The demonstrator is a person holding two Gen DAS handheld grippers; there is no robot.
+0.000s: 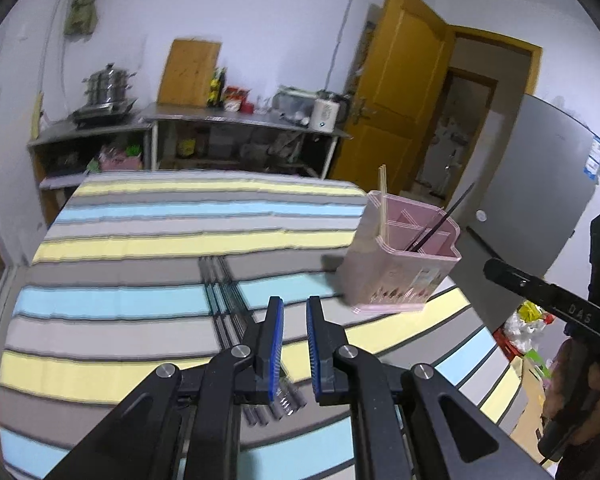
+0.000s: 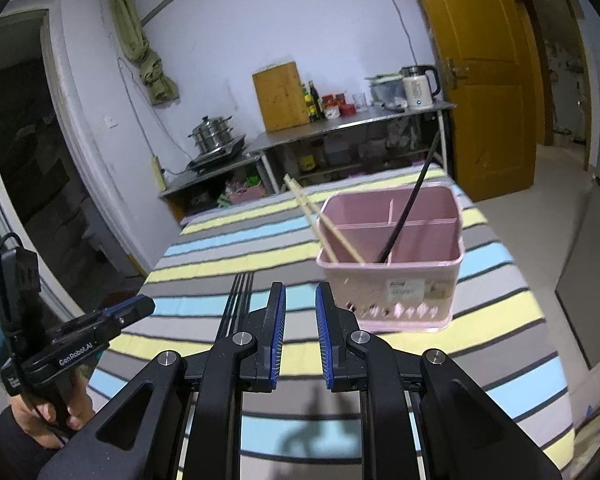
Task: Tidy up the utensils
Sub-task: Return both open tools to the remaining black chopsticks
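Standing pink slotted caddy (image 2: 392, 276) (plastic, boxy)

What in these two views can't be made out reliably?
- Loose dark chopsticks on the table: count unclear, streaked by blur; near ends hidden under the left gripper.
- Pink holder: label print too small.
- Compartment floors: hidden by its walls.
- Right gripper: table beneath hidden.

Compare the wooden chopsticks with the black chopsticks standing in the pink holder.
The wooden chopsticks are pale tan and lean left; the black chopsticks are dark and lean right. The wooden chopsticks sit at the holder's left end, the black chopsticks nearer its middle. Both stand inside the pink holder.
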